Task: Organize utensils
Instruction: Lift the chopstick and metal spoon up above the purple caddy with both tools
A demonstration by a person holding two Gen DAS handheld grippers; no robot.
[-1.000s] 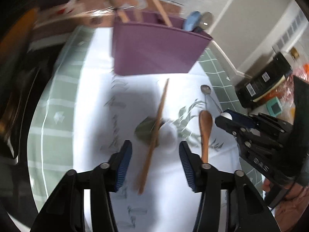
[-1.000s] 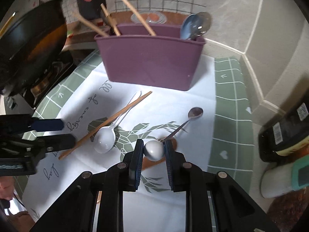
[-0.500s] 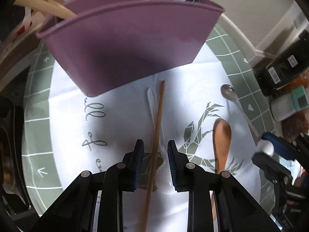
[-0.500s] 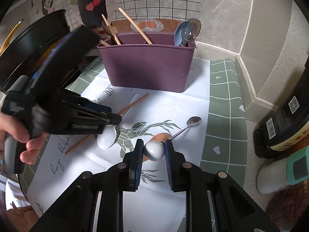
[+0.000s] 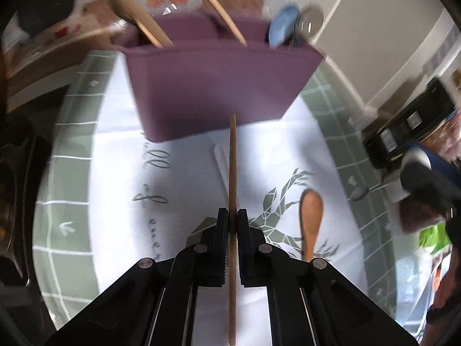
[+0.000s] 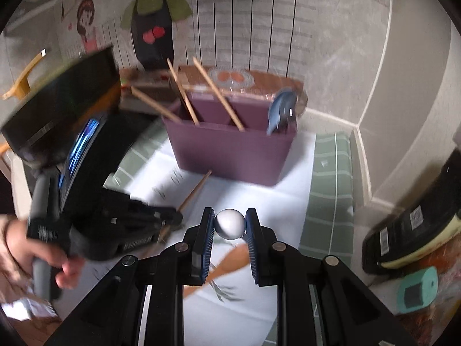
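left gripper point(image 5: 232, 219) fingers, spread half a second ago, now pinch the chopstick point(image 5: 232, 170) at frame centre, its tip reaching the purple caddy point(image 5: 219, 92); right gripper point(image 6: 229, 226) still clamps the metal spoon point(image 6: 229, 224), now higher above the mat point(image 6: 259, 199); wooden spoon point(image 5: 310, 219) lies lower right.

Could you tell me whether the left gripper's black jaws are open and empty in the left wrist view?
No, the left gripper is shut on the thin wooden chopstick, which runs between its jaws toward the purple plastic caddy.
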